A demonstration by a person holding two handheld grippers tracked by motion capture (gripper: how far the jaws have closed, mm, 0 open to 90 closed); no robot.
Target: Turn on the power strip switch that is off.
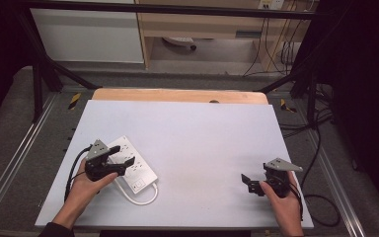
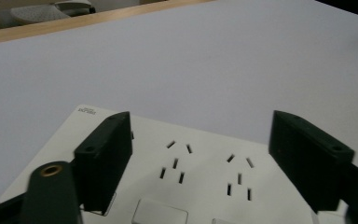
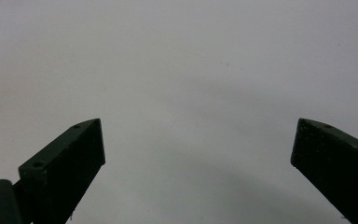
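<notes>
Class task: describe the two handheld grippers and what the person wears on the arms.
Both the left gripper and the right gripper are black, with blocky flat-faced jaws, a grey three-cornered plate on top and a trailing black cable. A dark sleeve cuff shows at the left forearm.

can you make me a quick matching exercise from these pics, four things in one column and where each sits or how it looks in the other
Things:
1. power strip
2. left gripper
3. right gripper
4. white cord

Places or states:
A. jaws open over bare table, near the right edge
B. loops on the table beside the strip's near end
C. white, lying flat, sockets up
D. jaws open just above the sockets

Pairs: 1-C, 2-D, 3-A, 4-B
</notes>
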